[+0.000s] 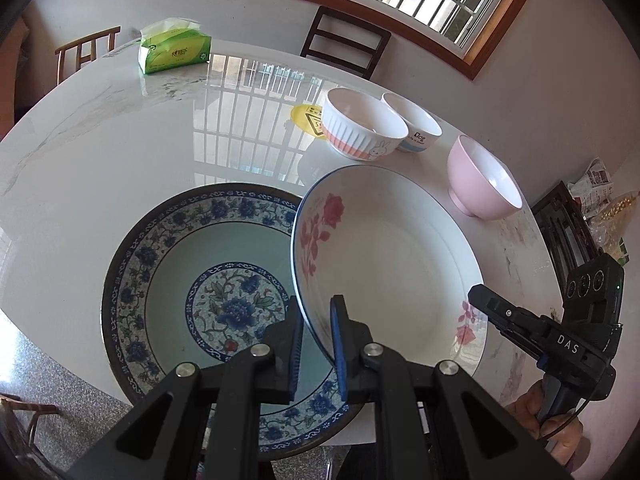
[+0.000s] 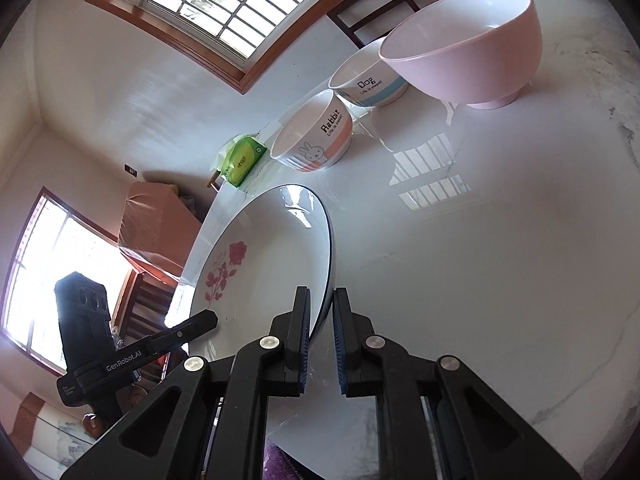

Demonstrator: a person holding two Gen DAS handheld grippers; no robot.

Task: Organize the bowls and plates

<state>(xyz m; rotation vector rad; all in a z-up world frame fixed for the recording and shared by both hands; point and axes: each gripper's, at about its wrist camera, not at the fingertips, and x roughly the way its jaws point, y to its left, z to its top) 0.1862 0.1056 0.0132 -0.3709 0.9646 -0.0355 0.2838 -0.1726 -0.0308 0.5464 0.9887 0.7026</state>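
Note:
A white plate with pink roses is tilted, its left rim lifted over the edge of a blue floral plate that lies flat on the white table. My left gripper is shut on the rose plate's near-left rim. My right gripper is shut on the same plate's opposite rim; it also shows in the left wrist view. A rabbit bowl, a dog bowl and a pink bowl stand behind the plates.
A green tissue pack lies at the table's far left. A yellow sticker sits beside the rabbit bowl. Dark chairs stand round the table under a window.

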